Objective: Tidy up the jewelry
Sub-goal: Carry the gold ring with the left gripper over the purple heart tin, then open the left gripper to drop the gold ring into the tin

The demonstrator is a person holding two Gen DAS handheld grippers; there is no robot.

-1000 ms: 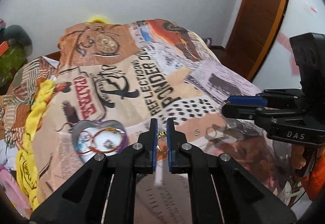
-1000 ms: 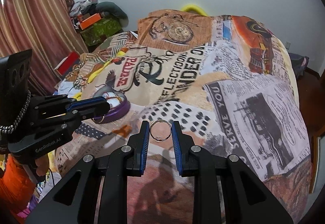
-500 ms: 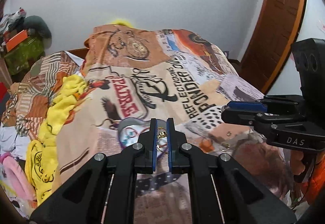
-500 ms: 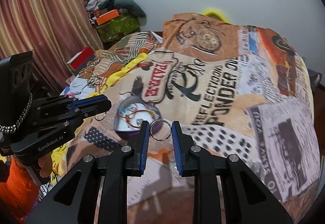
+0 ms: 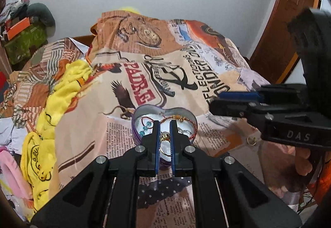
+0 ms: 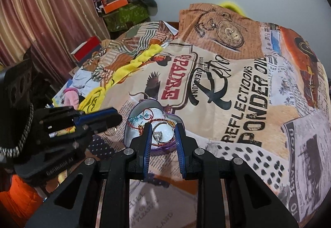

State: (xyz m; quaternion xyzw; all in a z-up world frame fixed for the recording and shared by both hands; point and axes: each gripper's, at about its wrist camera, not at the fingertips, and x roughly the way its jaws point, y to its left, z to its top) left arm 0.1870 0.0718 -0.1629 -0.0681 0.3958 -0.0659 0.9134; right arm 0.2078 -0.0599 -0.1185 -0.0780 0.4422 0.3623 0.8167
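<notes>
A heart-shaped purple tin (image 5: 149, 107) lies on the printed bedspread, with a red and gold bracelet (image 5: 180, 117) and a blue-beaded one (image 5: 144, 127) inside. My left gripper (image 5: 164, 122) hangs over the tin, shut on a small gold earring (image 5: 165, 136). My right gripper (image 6: 163, 125) is above the same tin (image 6: 144, 102), shut on a silver ring (image 6: 164, 122) held upright between its pads. Each gripper shows in the other's view: the right gripper (image 5: 217, 99) at the right, the left gripper (image 6: 111, 117) at the left.
A loose gold ring (image 5: 251, 140) lies on the bedspread right of the tin. Yellow cloth (image 5: 62, 91) and pink fabric (image 5: 12, 168) pile along the bed's left side. Boxes and clutter (image 6: 124, 6) stand by the curtain (image 6: 41, 11). A wooden door (image 5: 289, 21) is at the right.
Both grippers have moved left across the bedspread, each keeping hold of its piece. The tin, earlier off to the left, now lies right under both pairs of fingertips.
</notes>
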